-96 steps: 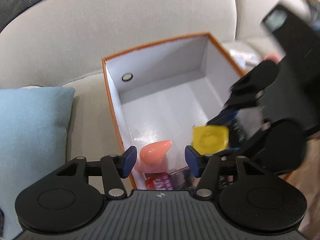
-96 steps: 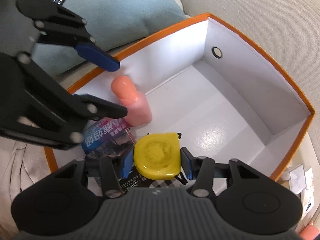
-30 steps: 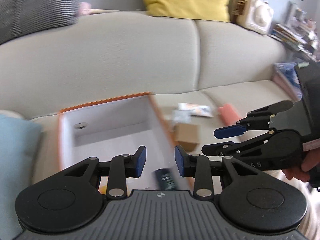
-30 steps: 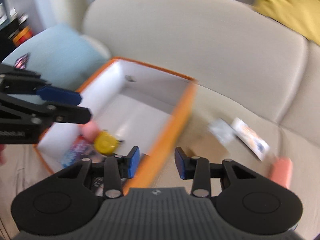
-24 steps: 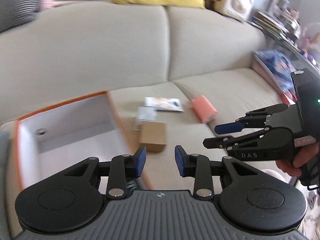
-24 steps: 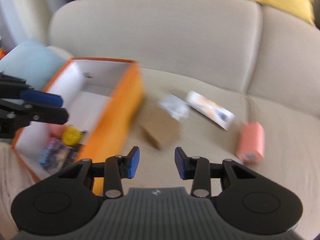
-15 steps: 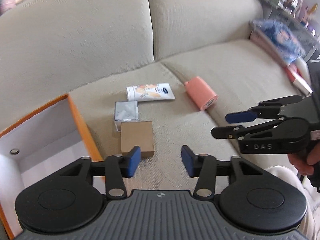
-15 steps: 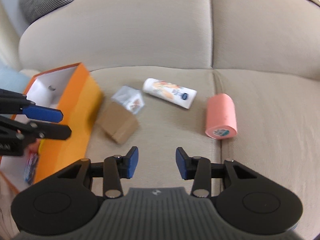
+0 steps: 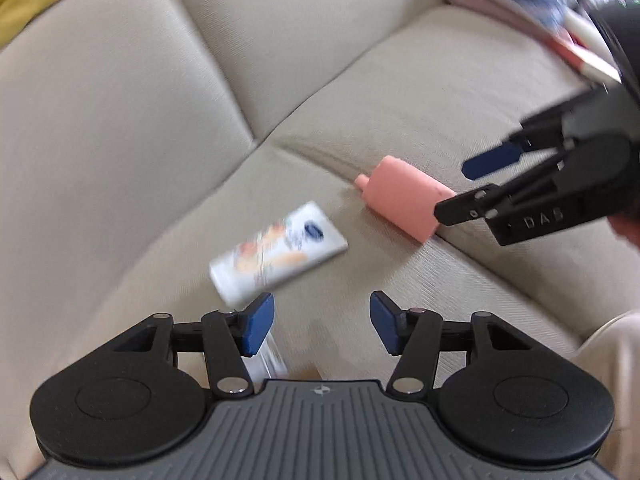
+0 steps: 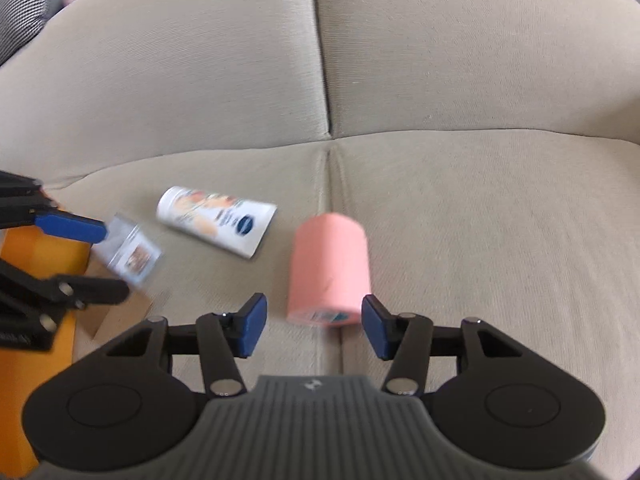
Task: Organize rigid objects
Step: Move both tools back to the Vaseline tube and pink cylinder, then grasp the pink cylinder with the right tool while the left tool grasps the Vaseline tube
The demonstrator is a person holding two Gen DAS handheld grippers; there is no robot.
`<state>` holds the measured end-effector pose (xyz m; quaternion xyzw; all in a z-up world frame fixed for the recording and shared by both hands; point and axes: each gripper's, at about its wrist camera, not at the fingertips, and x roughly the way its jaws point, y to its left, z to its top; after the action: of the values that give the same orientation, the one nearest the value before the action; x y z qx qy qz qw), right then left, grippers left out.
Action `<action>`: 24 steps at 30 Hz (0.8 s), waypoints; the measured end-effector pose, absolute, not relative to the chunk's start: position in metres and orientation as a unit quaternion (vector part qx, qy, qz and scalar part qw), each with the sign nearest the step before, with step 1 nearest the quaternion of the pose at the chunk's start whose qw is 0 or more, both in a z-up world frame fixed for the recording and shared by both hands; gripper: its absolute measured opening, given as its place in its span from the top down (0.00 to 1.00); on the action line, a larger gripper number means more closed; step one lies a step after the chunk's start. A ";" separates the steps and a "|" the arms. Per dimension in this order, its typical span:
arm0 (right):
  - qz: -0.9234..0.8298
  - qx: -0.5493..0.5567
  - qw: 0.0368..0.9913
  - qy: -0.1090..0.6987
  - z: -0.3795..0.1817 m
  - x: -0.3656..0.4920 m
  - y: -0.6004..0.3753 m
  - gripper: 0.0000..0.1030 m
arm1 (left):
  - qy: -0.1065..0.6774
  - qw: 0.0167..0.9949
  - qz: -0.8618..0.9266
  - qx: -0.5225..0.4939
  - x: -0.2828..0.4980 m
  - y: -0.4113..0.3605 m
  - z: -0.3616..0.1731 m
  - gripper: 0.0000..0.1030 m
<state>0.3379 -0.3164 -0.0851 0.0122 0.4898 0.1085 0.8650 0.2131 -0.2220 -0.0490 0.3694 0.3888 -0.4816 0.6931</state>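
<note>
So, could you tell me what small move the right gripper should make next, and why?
Probably ease the right gripper forward and down over the pink bottle. Its jaws, which have just been opening, hold nothing, and the bottle lies on the sofa just ahead of them, roughly in line with the gap.

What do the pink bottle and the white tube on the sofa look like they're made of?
Pink bottle: probably matte plastic, going by its even colour, lack of glare and printed base label. White tube: likely soft glossy plastic, with a printed body and flat crimped end. Blur leaves both uncertain.

Both tools (image 9: 322, 328) (image 10: 311, 326) angled downward, jaws just widening, empty.
</note>
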 end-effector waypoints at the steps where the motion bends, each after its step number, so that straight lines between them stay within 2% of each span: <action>1: 0.107 0.015 0.864 0.492 -0.089 0.344 -0.318 0.47 | 0.380 0.686 -0.487 0.386 0.213 -0.229 -0.054 0.36; 9: 0.108 0.049 0.849 0.515 -0.112 0.388 -0.332 0.47 | 0.335 0.628 -0.498 0.495 0.218 -0.270 -0.103 0.36; 15: 0.127 0.084 0.831 0.535 -0.124 0.411 -0.340 0.44 | 0.311 0.612 -0.499 0.529 0.220 -0.283 -0.121 0.35; 20: 0.133 0.093 0.820 0.549 -0.137 0.416 -0.340 0.43 | 0.323 0.611 -0.506 0.517 0.229 -0.287 -0.123 0.34; 23: 0.131 0.092 0.822 0.546 -0.136 0.416 -0.339 0.45 | 0.320 0.622 -0.507 0.504 0.229 -0.284 -0.120 0.49; 24: 0.132 0.091 0.823 0.546 -0.135 0.415 -0.339 0.45 | 0.318 0.624 -0.505 0.503 0.228 -0.283 -0.118 0.65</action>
<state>0.4148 -0.3390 -0.1346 0.0907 0.5458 0.1315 0.8225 0.2277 -0.2834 -0.1180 0.5033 0.3183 -0.5055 0.6244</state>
